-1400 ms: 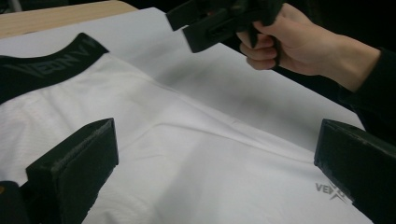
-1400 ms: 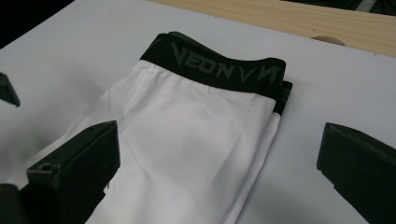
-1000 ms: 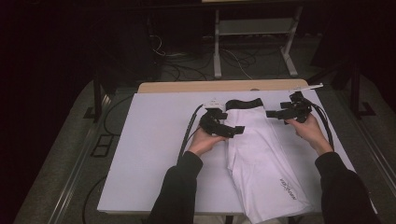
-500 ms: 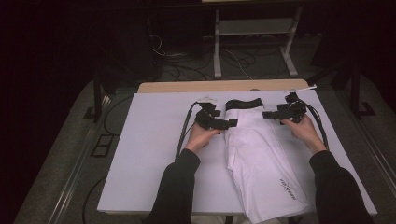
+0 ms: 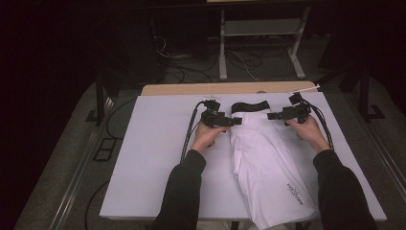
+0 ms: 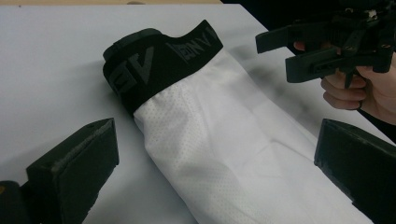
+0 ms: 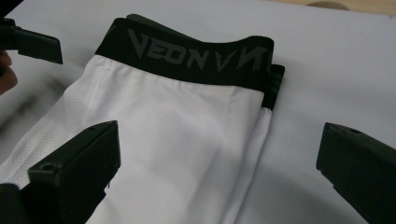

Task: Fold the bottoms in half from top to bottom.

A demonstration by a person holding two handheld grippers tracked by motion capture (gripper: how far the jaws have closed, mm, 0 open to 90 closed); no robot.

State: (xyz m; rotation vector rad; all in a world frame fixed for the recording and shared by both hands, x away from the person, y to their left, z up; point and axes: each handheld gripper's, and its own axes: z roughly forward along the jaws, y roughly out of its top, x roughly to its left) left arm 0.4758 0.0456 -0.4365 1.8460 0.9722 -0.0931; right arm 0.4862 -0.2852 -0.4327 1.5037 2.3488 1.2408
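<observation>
A pair of white shorts with a black elastic waistband lies folded lengthwise on a white table, slightly right of the middle, the waistband at the far end and the leg hems running toward the person's edge, where the fabric reaches the table's near rim. Grey lettering runs along the waistband, and a small dark logo sits near the hem. In the left gripper view the fabric shows a fine perforated mesh and the waistband is doubled over on itself. The left tongs hover just beside the waistband's left corner, their jaws standing wide apart and holding nothing; the right tongs hover near the right corner, jaws likewise spread and empty. Each is gripped by a hand, with dark sleeves coming in from the near edge and cables trailing off to the sides. Beyond the table stand a strip of bare wood and a dark floor with a metal stand and loose wires. The likely next move is pinching both waistband corners. The risk: a jaw may catch only the top layer of the doubled band, so the fold slips open when lifted, or one side grabs before the other and drags the shorts askew.
</observation>
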